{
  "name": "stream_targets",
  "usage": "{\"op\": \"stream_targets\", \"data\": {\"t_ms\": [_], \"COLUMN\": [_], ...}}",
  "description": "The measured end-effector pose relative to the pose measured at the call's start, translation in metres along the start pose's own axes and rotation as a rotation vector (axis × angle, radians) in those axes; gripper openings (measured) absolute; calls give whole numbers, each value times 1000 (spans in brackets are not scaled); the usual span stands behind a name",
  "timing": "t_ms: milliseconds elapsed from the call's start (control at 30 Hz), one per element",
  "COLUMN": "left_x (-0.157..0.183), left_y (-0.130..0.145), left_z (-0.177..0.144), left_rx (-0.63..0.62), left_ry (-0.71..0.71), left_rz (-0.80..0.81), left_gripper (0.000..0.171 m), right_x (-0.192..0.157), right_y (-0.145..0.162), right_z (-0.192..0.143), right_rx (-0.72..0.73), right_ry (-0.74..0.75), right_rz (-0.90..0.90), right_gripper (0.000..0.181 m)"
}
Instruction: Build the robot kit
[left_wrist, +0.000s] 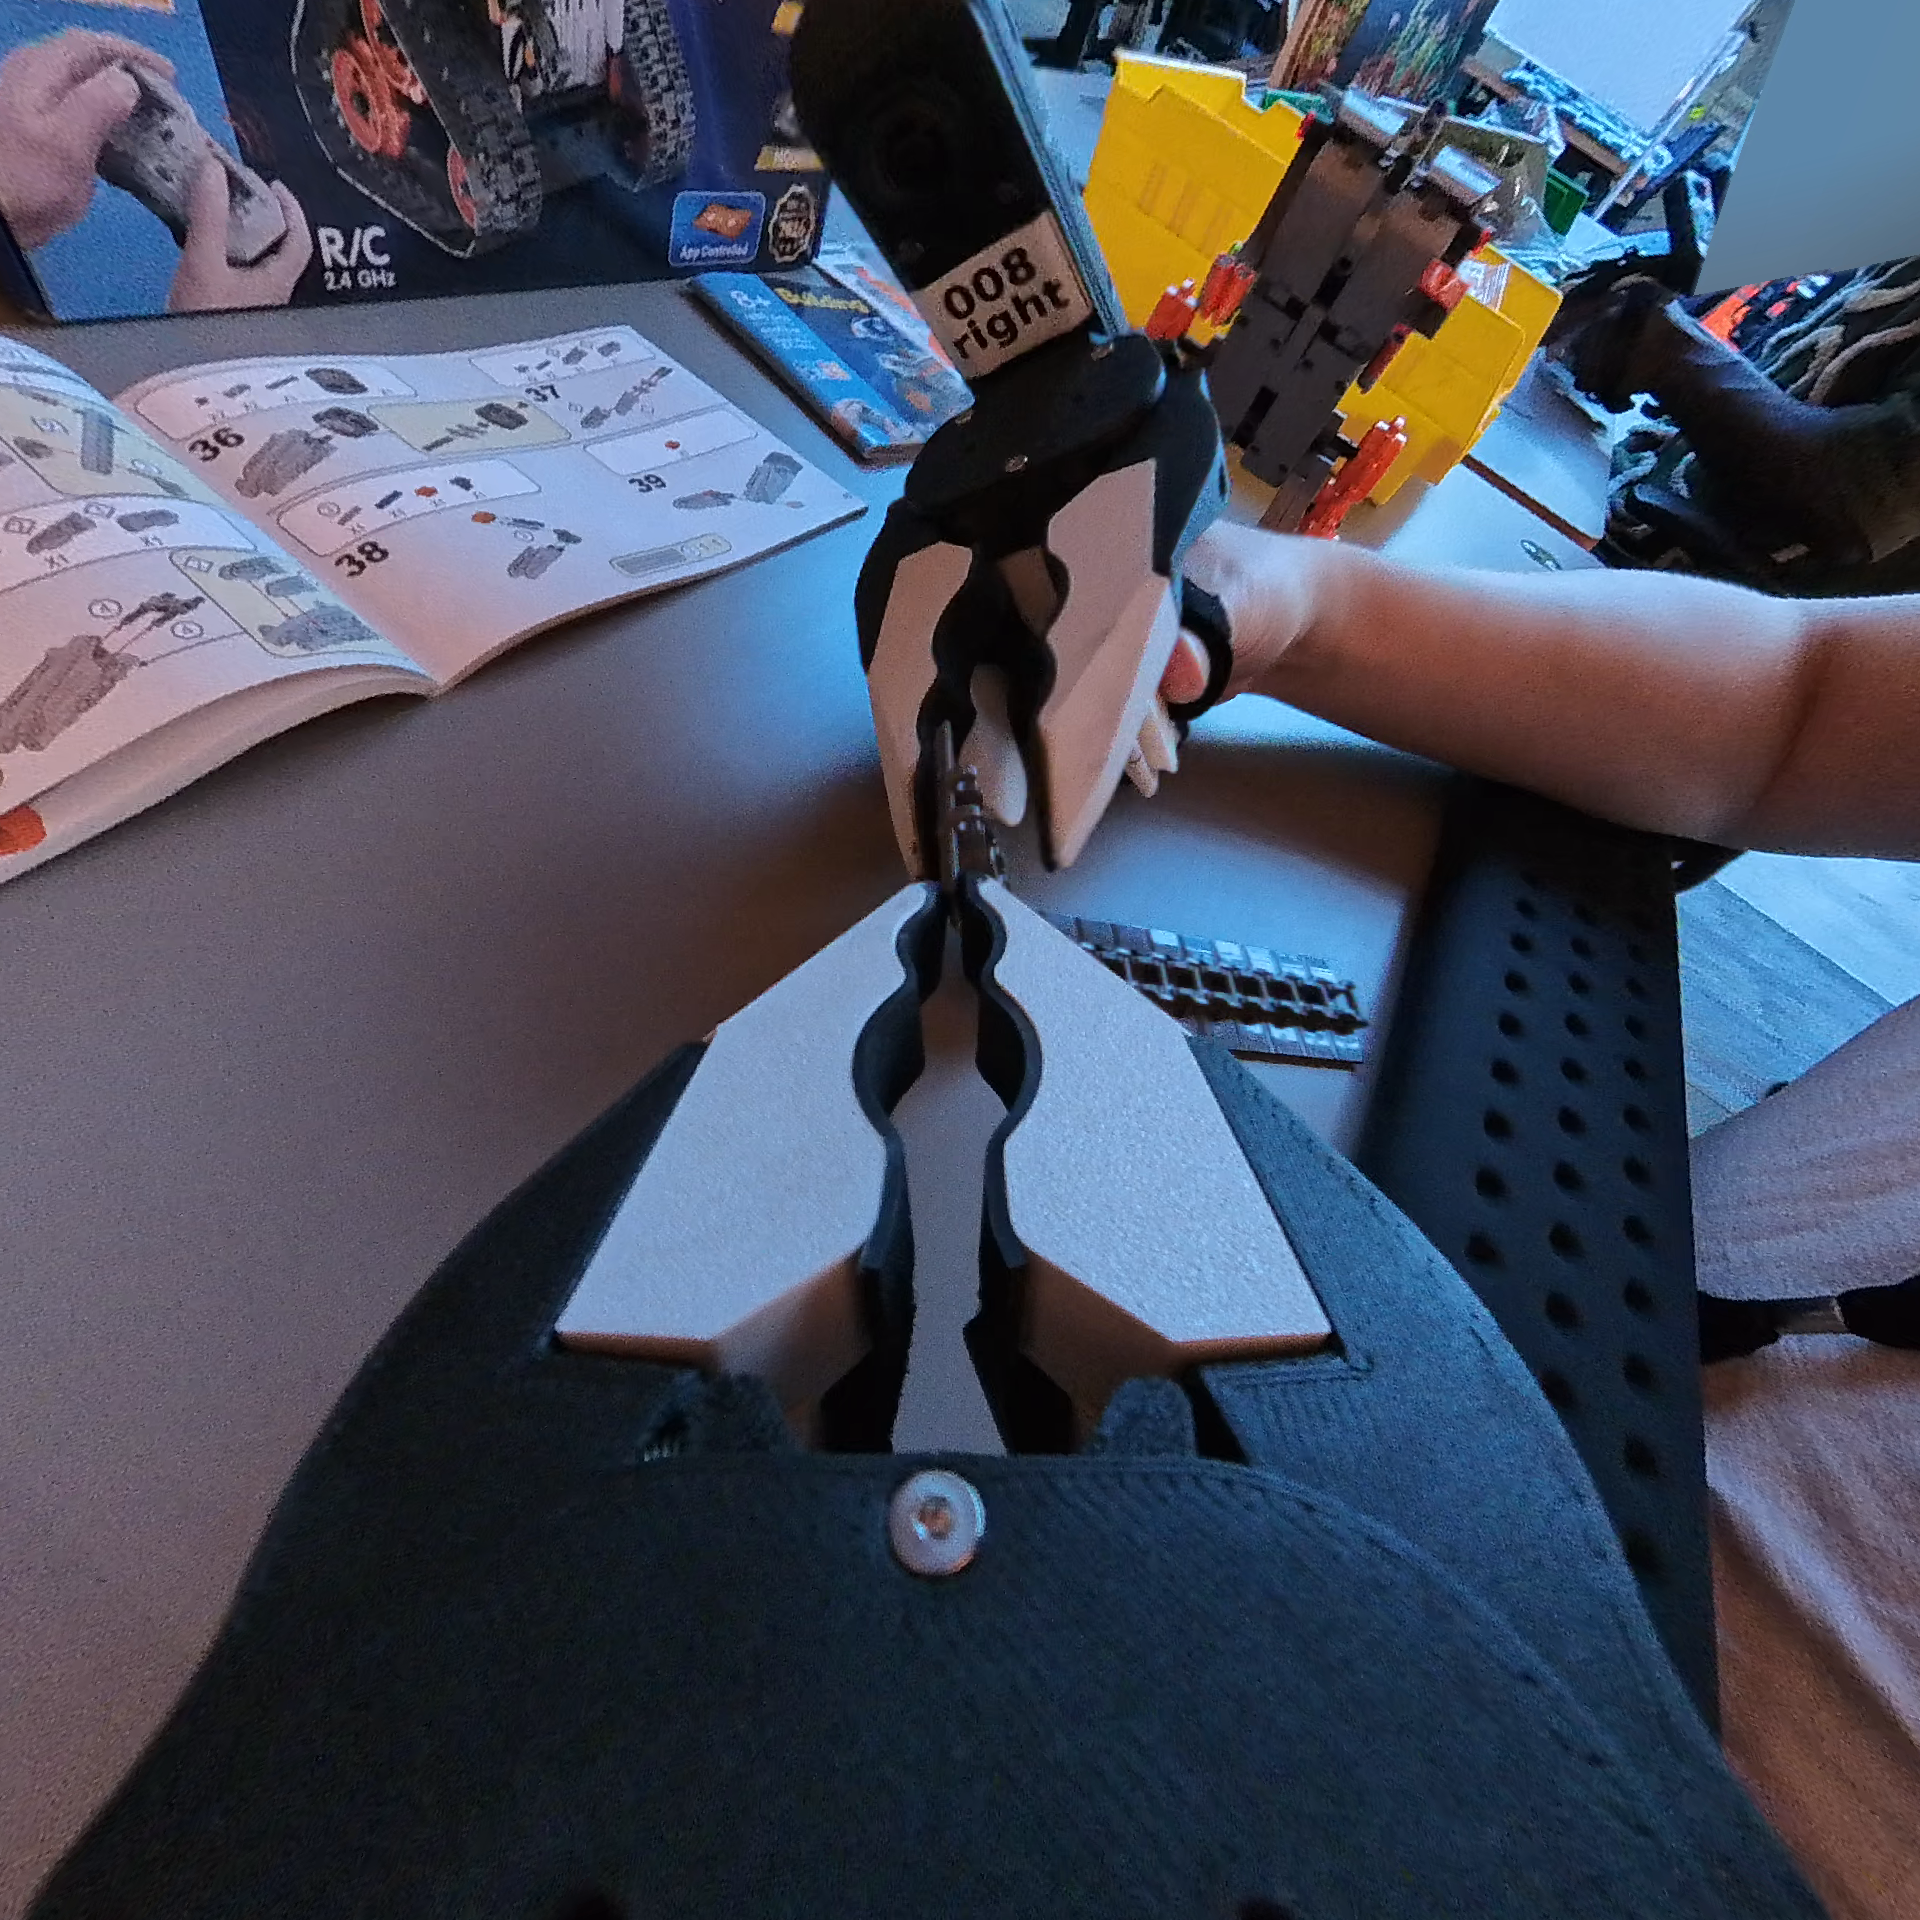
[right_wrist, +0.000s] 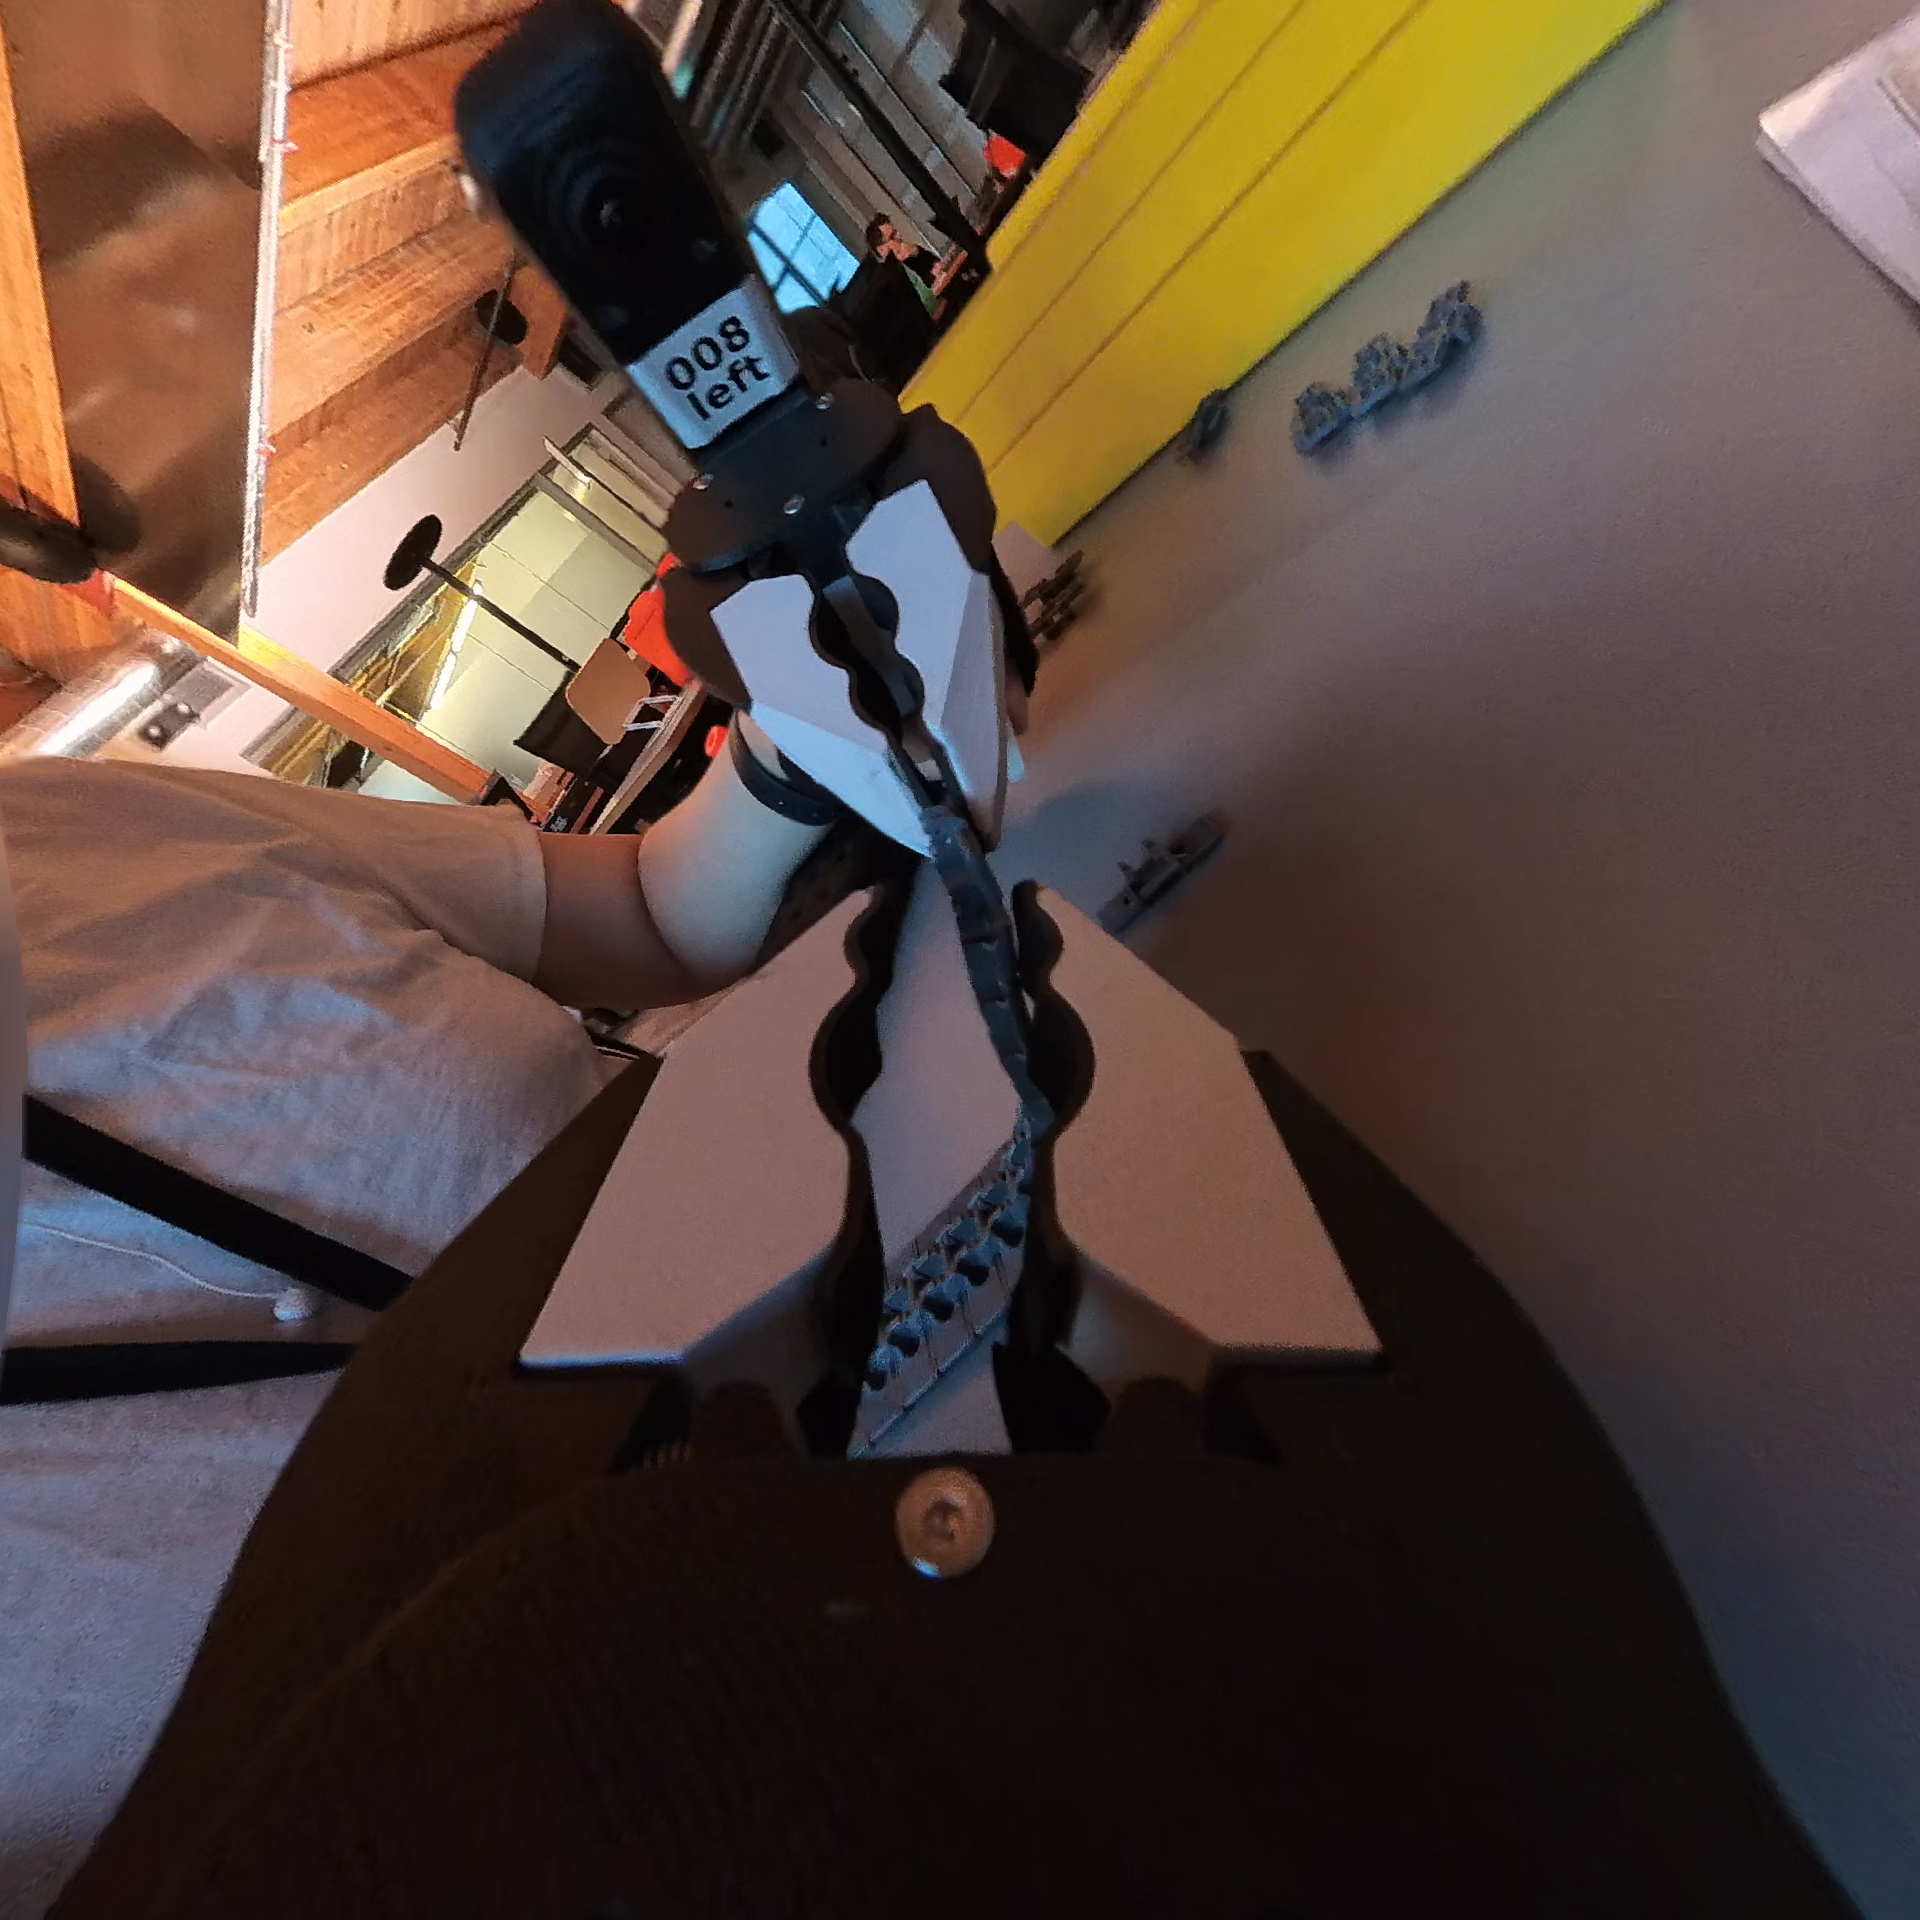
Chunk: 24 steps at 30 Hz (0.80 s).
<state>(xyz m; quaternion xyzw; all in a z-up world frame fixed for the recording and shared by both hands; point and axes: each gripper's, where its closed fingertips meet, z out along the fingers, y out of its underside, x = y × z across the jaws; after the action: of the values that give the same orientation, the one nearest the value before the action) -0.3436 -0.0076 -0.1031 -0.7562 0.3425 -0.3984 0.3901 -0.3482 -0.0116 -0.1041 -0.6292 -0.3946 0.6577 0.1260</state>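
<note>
A grey table lies under me. My left gripper pinches one end of a dark tread chain at its tips; my right gripper clamps the other end, it seems. More tread strip lies just beside; beyond it an open instruction booklet, a toy box and a yellow bin.

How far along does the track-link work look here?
Already done: a flat length of joined track links lies on the table, and a partly built grey and orange model stands by the yellow bin. In hand: the left gripper and right gripper both pinch one short track chain. Left: loose pieces still lie on the table.
</note>
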Motion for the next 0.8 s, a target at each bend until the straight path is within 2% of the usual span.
{"op": "stream_targets", "data": {"t_ms": [100, 200, 300, 467, 567, 800], "left_x": [8, 12, 16, 18, 16, 10], "left_y": [-5, -4, -6, -6, -6, -5], "left_z": [-2, -2, -3, -3, -4, -4], "left_rx": [30, 33, 45, 50, 47, 47], "left_ry": [30, 34, 45, 47, 40, 25], "left_rz": [28, 44, 60, 68, 60, 35], "left_gripper": [1, 0, 0, 0, 0, 0], "right_x": [-16, -21, -25, -21, -20, -10], "right_y": [-8, -17, -13, -8, -9, -8], "right_z": [-4, -9, -9, -4, -5, -4], "right_rx": [61, 121, 108, 64, 70, 53], "right_ry": [-13, 61, 63, 64, 24, 36], "right_rz": [-214, -432, -502, -439, -338, -240], "right_gripper": [31, 31, 31, 30, 18, 18]}}
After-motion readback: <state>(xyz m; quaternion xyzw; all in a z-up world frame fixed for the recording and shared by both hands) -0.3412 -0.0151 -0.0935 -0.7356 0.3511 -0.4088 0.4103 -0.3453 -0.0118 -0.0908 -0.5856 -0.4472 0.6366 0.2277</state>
